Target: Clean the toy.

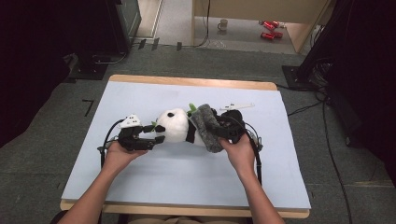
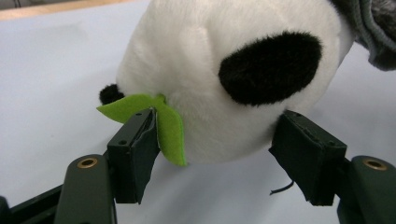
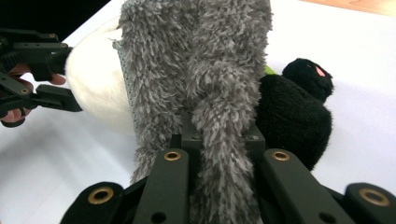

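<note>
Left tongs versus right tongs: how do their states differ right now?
The left tongs stand open around the plush panda's head, pads off its fur; the right tongs are shut on the grey fuzzy sock. Left sits at the head end, right at the body end. Both are black and hand-held.
</note>
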{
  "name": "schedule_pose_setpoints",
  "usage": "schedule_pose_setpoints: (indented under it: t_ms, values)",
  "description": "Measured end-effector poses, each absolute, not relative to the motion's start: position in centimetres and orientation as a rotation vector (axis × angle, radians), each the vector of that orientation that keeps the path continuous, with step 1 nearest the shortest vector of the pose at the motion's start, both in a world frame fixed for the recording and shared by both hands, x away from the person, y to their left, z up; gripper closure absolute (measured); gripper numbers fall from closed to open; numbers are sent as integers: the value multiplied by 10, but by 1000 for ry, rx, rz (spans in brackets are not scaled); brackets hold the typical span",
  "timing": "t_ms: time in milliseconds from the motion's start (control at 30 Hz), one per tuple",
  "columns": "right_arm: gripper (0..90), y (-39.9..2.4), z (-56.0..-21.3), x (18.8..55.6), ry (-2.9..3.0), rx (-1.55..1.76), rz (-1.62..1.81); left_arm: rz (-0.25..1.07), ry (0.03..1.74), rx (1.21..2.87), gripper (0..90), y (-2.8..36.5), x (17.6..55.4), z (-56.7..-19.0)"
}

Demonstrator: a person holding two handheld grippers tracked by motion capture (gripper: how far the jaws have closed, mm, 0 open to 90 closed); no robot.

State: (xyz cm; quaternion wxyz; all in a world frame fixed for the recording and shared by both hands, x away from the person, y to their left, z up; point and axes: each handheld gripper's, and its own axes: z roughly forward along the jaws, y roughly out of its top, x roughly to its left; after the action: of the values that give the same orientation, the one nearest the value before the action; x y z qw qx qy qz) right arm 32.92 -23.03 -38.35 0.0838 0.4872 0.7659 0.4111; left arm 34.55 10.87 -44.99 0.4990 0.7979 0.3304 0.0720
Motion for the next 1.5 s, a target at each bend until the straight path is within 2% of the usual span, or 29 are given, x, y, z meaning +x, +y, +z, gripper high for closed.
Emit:
schedule_pose_setpoints:
  t_ms: [200,400,467,600,667,867,967,1167,1500]
  values:
    - [788,-232,-383,332,2293,1465,1224,145,772,1907,234,102,350,-456]
    - [787,-228,-383,333,2302,1450,1205,197,790,1902,142,86,352,-459]
    - [787,-227,-384,333,2316,1438,1189,216,816,1897,176,83,352,-461]
    - [784,-224,-384,333,2355,1386,1151,214,863,1918,328,81,351,-462]
    - [777,-222,-384,333,2359,1365,1147,207,877,1929,368,82,351,-461]
    - [752,-215,-383,333,2321,1370,1132,191,908,1918,436,83,349,-462]
    - [766,-216,-380,336,2308,1439,1139,130,951,1906,469,83,349,-460]
    - [773,-213,-364,338,2283,1433,1150,128,964,1927,495,82,344,-457]
    - [767,-177,-340,348,2310,1450,1272,166,983,1912,507,78,338,-452]
